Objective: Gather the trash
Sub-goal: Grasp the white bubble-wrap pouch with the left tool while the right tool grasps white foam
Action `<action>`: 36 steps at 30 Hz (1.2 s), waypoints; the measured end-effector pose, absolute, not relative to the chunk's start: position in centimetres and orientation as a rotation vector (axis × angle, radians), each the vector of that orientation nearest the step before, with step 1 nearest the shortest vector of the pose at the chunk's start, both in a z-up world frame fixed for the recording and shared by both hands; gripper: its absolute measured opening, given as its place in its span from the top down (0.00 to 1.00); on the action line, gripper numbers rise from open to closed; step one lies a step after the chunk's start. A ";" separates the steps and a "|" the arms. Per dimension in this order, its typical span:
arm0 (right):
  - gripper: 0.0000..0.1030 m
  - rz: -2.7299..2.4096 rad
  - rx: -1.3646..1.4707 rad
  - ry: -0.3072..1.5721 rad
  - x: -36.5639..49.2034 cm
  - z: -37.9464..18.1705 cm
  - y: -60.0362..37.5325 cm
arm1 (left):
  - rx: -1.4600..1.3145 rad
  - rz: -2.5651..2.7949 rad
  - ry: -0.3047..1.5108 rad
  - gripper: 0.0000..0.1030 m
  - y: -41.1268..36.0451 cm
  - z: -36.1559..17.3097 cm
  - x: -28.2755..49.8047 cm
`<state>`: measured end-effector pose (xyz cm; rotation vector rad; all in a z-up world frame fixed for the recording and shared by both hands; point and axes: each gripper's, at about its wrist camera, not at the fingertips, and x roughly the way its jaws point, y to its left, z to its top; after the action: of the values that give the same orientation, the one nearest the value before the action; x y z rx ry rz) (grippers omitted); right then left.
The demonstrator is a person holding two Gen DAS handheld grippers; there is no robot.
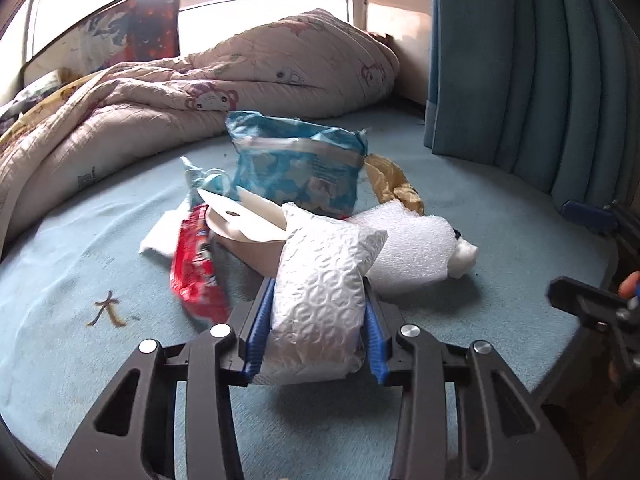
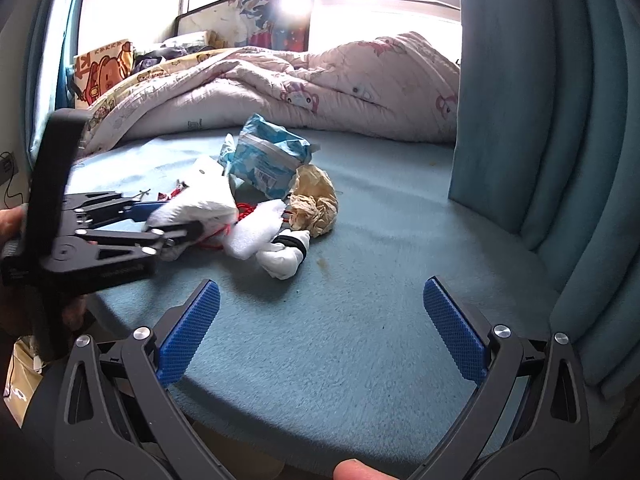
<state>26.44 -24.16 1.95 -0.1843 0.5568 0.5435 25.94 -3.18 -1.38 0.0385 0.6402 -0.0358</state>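
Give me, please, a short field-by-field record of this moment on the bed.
surface: blue bed sheet
left claw: shut on white bubble-wrap mailer
right claw: open, empty, over bare sheet
remaining pile: blue wipes pack, red wrapper, white foam sheet, crumpled tan paper
background: pink quilt, blue curtain
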 end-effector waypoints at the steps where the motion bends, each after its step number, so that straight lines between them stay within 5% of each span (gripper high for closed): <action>1: 0.05 0.540 -0.180 0.563 26.7 1.9 -24.0 | 0.030 -0.037 0.632 0.62 -2.9 -1.1 25.4; 15: 0.05 0.583 -0.260 0.612 30.2 1.6 -16.2 | 0.001 -0.032 0.585 0.63 3.0 1.3 17.1; 16: 0.10 0.572 -0.261 0.626 30.6 1.4 -15.8 | 0.001 -0.030 0.587 0.63 3.3 1.1 16.9; 18: 0.34 0.578 -0.240 0.668 31.3 1.0 -15.3 | -0.003 -0.033 0.592 0.62 3.9 0.6 16.5; 19: 0.55 0.584 -0.229 0.690 31.6 0.7 -15.2 | -0.006 -0.034 0.593 0.62 4.2 0.5 16.3; 20: 0.62 0.576 -0.227 0.691 31.6 0.6 -15.2 | -0.009 -0.036 0.594 0.62 4.3 0.3 16.2; 27: 0.86 0.610 -0.188 0.652 30.6 2.3 -15.7 | -0.032 -0.048 0.584 0.62 5.0 -0.1 15.6; 36: 0.92 0.662 -0.227 0.642 27.7 3.8 -16.3 | -0.035 -0.054 0.569 0.62 4.1 0.5 14.2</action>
<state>27.73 -16.26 3.81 -0.2270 0.6425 0.6617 14.21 4.12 0.51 -0.0353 0.5694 -0.0542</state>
